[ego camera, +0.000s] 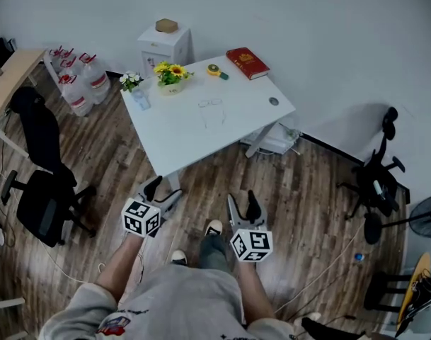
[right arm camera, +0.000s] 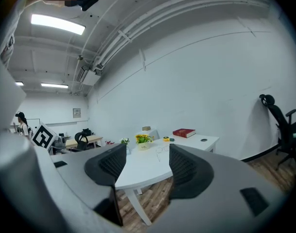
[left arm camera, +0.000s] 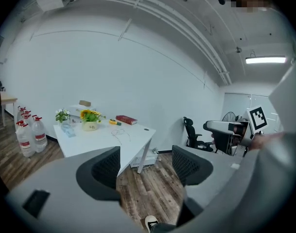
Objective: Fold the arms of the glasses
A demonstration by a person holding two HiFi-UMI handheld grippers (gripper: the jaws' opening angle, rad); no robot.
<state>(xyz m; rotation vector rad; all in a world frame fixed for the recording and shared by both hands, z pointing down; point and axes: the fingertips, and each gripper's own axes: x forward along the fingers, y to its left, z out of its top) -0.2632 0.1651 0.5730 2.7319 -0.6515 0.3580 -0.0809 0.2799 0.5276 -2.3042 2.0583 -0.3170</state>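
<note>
The glasses [ego camera: 210, 105] are thin wire-framed and lie with their arms spread out on the white table [ego camera: 180, 137], near its middle. They also show small and far off in the left gripper view [left arm camera: 119, 131] and the right gripper view [right arm camera: 162, 149]. My left gripper [ego camera: 164, 190] and right gripper [ego camera: 243, 205] hang over the wood floor in front of the table, well short of it. Both point toward the table. Each stands open with nothing between its jaws, as the left gripper [left arm camera: 145, 166] and right gripper [right arm camera: 143, 166] show in their own views.
A pot of sunflowers [ego camera: 171, 76], a small vase of flowers [ego camera: 132, 82], a yellow tape measure [ego camera: 215, 70] and a red book [ego camera: 248, 63] sit along the table's far side. Water jugs [ego camera: 81, 83] and a black chair [ego camera: 42, 190] stand left, another chair [ego camera: 378, 176] right.
</note>
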